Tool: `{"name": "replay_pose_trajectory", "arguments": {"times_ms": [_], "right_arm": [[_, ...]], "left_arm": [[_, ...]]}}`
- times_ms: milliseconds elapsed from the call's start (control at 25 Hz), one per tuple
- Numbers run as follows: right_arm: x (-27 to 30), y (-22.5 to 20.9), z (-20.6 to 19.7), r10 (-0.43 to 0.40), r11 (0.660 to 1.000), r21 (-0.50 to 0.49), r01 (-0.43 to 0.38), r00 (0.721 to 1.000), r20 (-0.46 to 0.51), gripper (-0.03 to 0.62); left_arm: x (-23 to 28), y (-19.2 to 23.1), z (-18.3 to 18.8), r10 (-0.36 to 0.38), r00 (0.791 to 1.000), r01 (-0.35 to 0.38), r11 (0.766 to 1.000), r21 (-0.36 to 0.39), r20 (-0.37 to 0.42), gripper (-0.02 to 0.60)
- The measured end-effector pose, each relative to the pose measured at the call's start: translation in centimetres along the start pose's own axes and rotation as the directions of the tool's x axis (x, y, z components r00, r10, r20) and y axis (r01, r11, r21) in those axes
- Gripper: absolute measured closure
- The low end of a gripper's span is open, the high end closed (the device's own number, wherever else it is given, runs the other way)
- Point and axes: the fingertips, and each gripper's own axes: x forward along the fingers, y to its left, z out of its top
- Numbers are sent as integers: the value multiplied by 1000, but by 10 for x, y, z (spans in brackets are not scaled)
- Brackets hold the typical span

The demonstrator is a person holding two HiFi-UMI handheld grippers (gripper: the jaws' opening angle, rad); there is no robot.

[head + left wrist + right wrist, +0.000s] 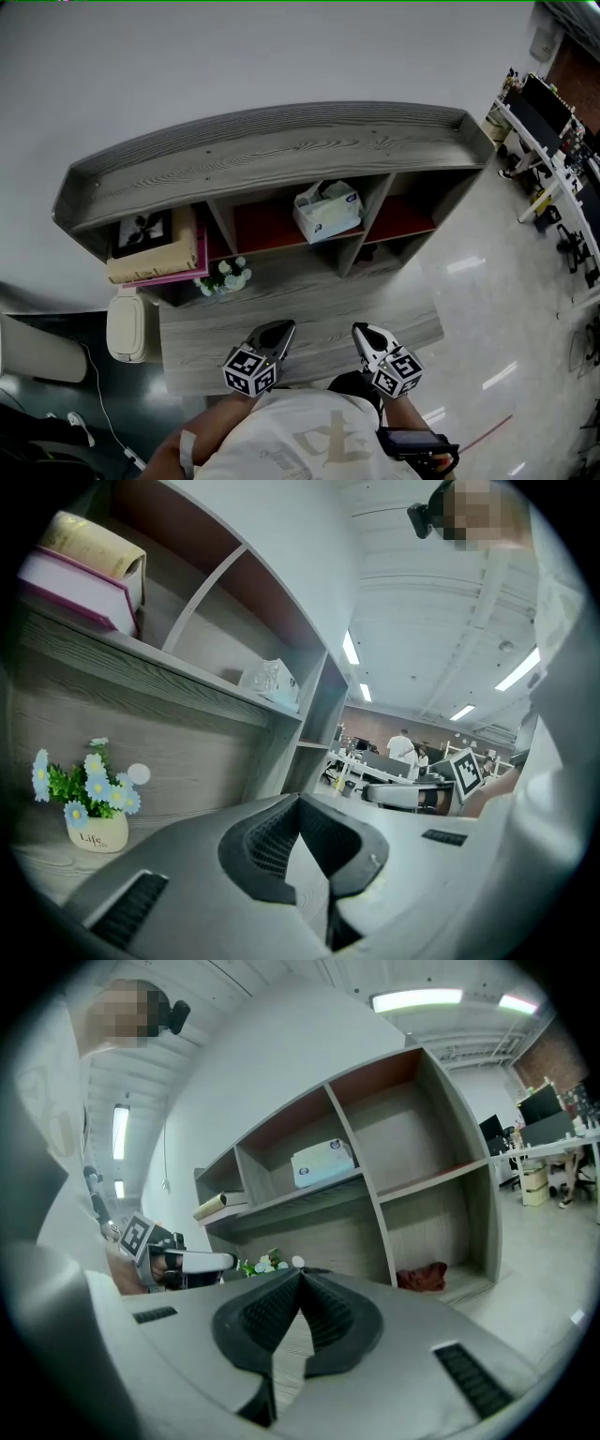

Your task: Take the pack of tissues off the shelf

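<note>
Head view: the white plastic-wrapped pack of tissues [327, 210] sits in the middle compartment of the grey wood-grain shelf unit [281, 150], well apart from both grippers.

Left gripper view: the left gripper [300, 801] has its jaws pressed together and empty. If I arrive like this, I push the pack deeper.

Right gripper view: the right gripper [300, 1274] is also closed on nothing. The soft wrapping may slip from a shallow pinch.

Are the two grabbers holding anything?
Nothing is held. The left gripper and right gripper are both shut and empty; the pack of tissues sits on the shelf.
</note>
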Motion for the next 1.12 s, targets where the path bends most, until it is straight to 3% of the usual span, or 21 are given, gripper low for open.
{"name": "replay_pose_trajectory", "arguments": {"times_ms": [680,1120], "right_arm": [[20,-11,14,62,998,-21,-62,998,1,589],[20,-18,18,95,995,-16,-96,995,-13,589]], "left_arm": [[10,6,26,49,998,-49,999,-3,26,569],[24,-6,62,75,995,-77,997,17,66,551]]}}
